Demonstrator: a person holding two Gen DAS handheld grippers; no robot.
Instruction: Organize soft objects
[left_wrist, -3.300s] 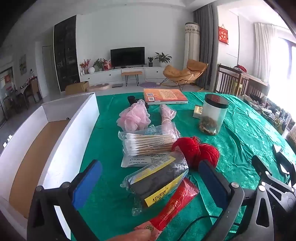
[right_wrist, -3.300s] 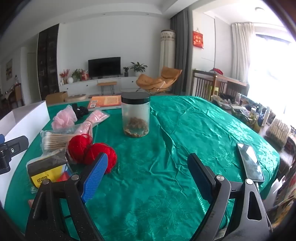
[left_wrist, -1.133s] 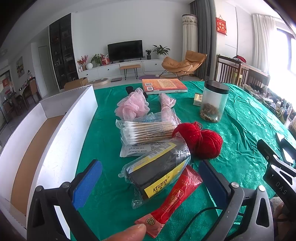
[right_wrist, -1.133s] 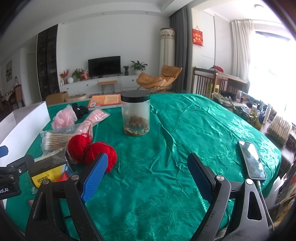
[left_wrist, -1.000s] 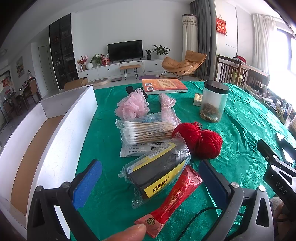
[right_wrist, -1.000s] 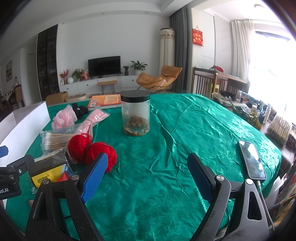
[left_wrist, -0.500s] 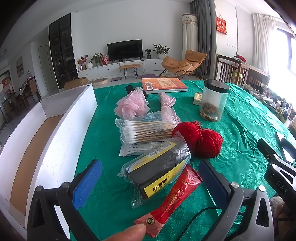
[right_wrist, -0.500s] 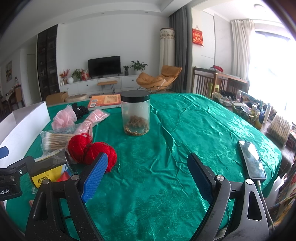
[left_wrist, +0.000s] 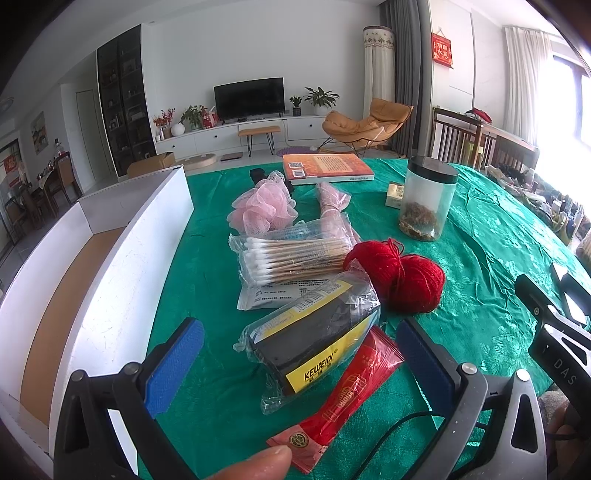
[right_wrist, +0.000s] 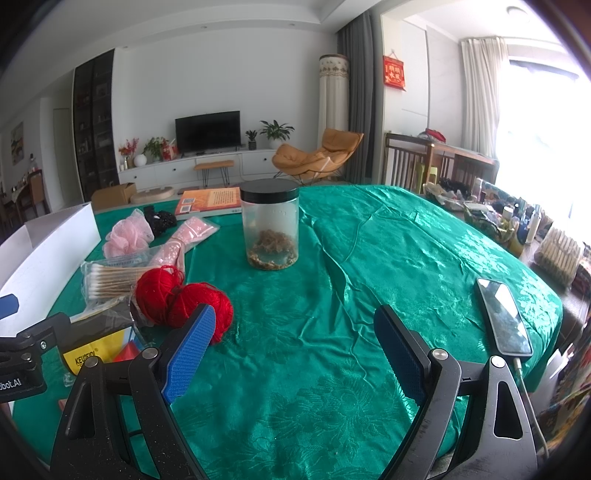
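My left gripper (left_wrist: 299, 354) is open and empty, hovering just in front of a bagged black-and-yellow sponge pack (left_wrist: 314, 332) and a red sachet (left_wrist: 343, 395). Behind them lie a bag of cotton swabs (left_wrist: 291, 258), two red yarn balls (left_wrist: 402, 277), a pink mesh puff (left_wrist: 262, 210) and a pink wrapped roll (left_wrist: 332, 199). A white open box (left_wrist: 122, 266) stands at the left. My right gripper (right_wrist: 291, 350) is open and empty above bare green cloth, with the red yarn (right_wrist: 181, 299) just beyond its left finger.
A clear jar with a black lid (right_wrist: 269, 225) stands mid-table. An orange book (left_wrist: 325, 168) lies at the far edge. A phone with a cable (right_wrist: 504, 321) lies at the right. The green cloth (right_wrist: 369, 266) covers the table.
Almost nothing has moved in the last second. Since three seconds ago the left gripper has shifted slightly, bringing the items a little lower in its view.
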